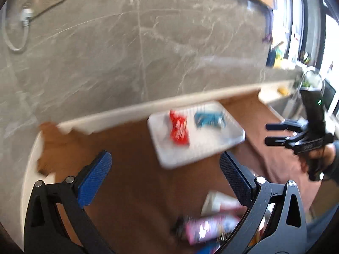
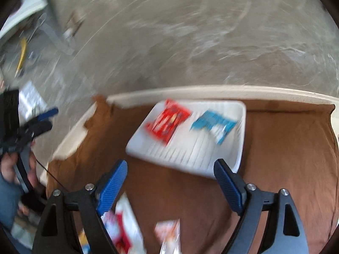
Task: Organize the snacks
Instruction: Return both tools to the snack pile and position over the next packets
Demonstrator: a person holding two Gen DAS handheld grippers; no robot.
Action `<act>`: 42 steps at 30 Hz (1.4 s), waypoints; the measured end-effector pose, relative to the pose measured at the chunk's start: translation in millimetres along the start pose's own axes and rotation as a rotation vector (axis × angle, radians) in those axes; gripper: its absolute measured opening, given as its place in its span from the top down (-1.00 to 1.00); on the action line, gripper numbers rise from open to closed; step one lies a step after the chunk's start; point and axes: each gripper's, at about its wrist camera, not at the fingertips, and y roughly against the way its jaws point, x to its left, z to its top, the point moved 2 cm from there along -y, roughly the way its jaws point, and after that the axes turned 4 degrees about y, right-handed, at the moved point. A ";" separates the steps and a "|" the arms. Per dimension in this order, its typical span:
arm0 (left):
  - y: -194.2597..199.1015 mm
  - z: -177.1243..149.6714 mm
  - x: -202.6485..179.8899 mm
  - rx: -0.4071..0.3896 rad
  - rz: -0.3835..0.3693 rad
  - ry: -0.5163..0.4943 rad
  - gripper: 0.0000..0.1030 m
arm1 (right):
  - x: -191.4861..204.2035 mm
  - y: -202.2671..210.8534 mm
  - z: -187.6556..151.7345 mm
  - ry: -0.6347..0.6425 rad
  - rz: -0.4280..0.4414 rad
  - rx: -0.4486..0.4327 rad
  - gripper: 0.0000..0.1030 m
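Already a red pack [image 1: 179, 128] and a blue pack [image 1: 209, 119] lie side by side in the white tray [image 1: 190, 156], ahead of both hand-held grippers, likely sorted there. The left hand-held gripper [image 1: 165, 165] and the right [image 2: 170, 175] gape wide, empty. More snacks [image 1: 211, 226] wait below them. Only the left view shows the right one from outside.

- A grey marbled stone wall [image 1: 131, 48] filled the upper part of both views, with a thin vertical seam running down it.
- A cream ledge [image 1: 190, 99] ran along the foot of that wall.
- A brown cloth [image 2: 286, 148] covered the table below the ledge.
- Bright daylight came through a window [image 1: 330, 42] at the far right of the left view.
- A white cable [image 1: 17, 40] looped on the wall at upper left.
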 end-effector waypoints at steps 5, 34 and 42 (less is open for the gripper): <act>27.8 -92.4 -8.5 0.203 0.052 0.144 -1.00 | 47.3 8.9 -41.5 0.129 0.017 0.104 -0.61; -46.3 -221.7 -74.3 0.534 0.131 0.321 -0.70 | 80.5 -64.9 -91.3 0.377 -0.004 0.395 0.07; -58.3 -229.4 -75.3 0.538 0.011 0.407 -0.16 | 73.2 -74.8 -92.6 0.334 0.014 0.426 0.24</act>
